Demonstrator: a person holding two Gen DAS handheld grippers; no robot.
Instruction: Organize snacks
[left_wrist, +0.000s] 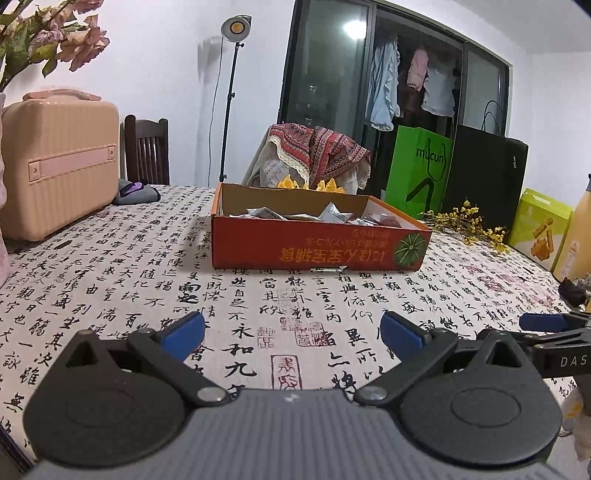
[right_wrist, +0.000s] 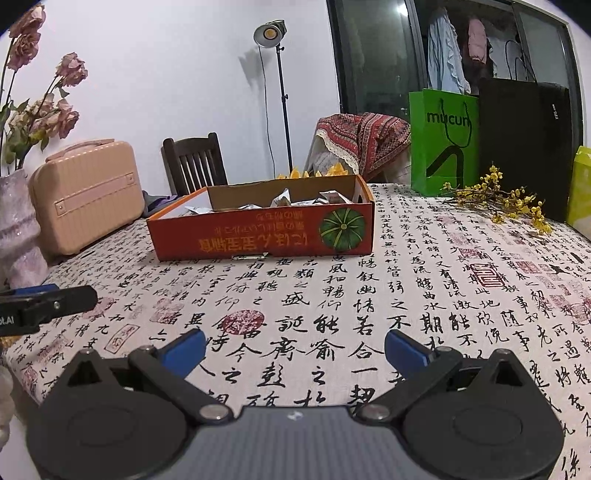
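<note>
Worktop (left_wrist: 110, 280) draped in a cloth printed with black calligraphy and red seals, running to the far wall. Black paper bag (left_wrist: 487, 177) and green "mucun" shopping bag (left_wrist: 417, 166) upright at the far right edge, touching side by side. Peach-pink hard case (left_wrist: 59, 166) standing at the far left, beside a vase (right_wrist: 16, 229) of dried pink roses. Dark wooden chair (right_wrist: 194, 164) behind the worktop; a second chair draped in patterned red fabric (left_wrist: 325, 151); lamp on a tall stand (left_wrist: 232, 33) against the wall. Red cardboard tray box (left_wrist: 317, 247) mid-worktop, open-topped, lettering upside down, green pumpkin emblem at its right end. Snack packets (left_wrist: 332, 216), silvery-white wrappers, lying loose inside the box, only tops showing over the near wall. Yellow-green snack carton (left_wrist: 539, 229) at far right, near a sprig of yellow flowers (left_wrist: 465, 221) lying flat. Left hand-held gripper (left_wrist: 291, 334) low over bare cloth, well short of the box, blue-padded fingers spread wide, nothing between them. Right hand-held gripper (right_wrist: 295, 349) likewise spread wide and holding nothing, just beside the left one.
</note>
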